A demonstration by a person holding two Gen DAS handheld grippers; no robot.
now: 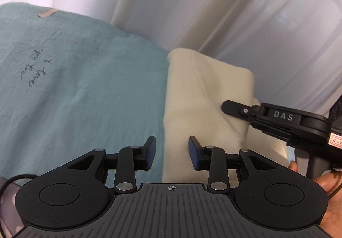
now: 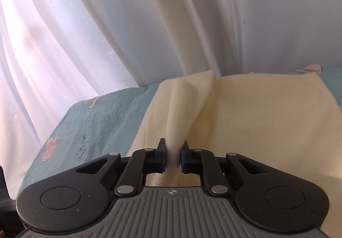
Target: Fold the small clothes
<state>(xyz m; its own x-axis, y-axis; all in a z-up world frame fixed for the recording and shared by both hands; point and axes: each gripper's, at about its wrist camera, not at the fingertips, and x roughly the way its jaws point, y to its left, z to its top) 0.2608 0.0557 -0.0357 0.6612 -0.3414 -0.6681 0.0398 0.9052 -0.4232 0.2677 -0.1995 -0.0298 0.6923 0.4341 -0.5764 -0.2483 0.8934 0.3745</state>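
From the left wrist view, the left gripper (image 1: 172, 153) hovers released, pads apart, over the near left edge of the cream garment (image 1: 198, 99), which lies on a teal sheet (image 1: 74, 79); nothing pins that side, so a pull could drag the whole piece across the sheet. From the right wrist view, the right gripper (image 2: 173, 155) is clenched on a thin raised ridge of the cream cloth; so narrow a pinch may slip out, or gather extra layers and skew the fold.

The small garment (image 1: 203, 92) lies on the bed sheet (image 1: 85, 88), right of the sheet's writing (image 1: 36, 69), with curtains (image 1: 235, 2) behind at the top of the frame.
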